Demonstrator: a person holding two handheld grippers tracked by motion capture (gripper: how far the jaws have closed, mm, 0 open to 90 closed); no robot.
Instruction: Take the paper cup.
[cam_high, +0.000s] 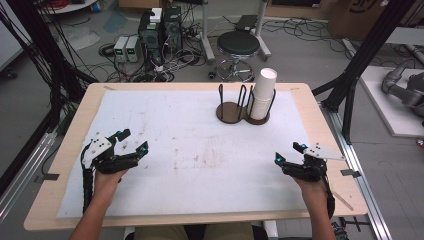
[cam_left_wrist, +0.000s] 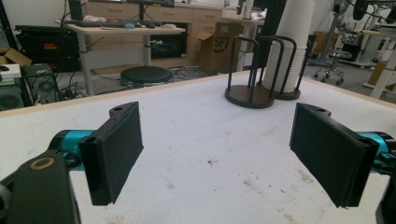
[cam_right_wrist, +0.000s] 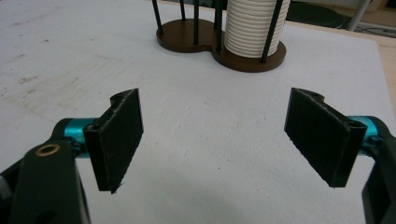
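Observation:
A stack of white paper cups (cam_high: 263, 92) stands in the right ring of a dark wooden two-ring cup holder (cam_high: 235, 111) at the back of the table; its left ring is empty. The stack (cam_left_wrist: 288, 46) and holder (cam_left_wrist: 250, 95) lie ahead in the left gripper view, and the stack (cam_right_wrist: 252, 28) and holder (cam_right_wrist: 187, 39) in the right gripper view. My left gripper (cam_high: 133, 140) hovers open over the white mat near the left front. My right gripper (cam_high: 287, 152) is open near the right front. Both have nothing between their pads.
A white stained mat (cam_high: 200, 150) covers most of the wooden table (cam_high: 70, 150). Beyond the far edge stand a black stool (cam_high: 238, 45), computer boxes (cam_high: 160, 30) and tangled cables on the floor. Black frame posts (cam_high: 350, 90) flank the table.

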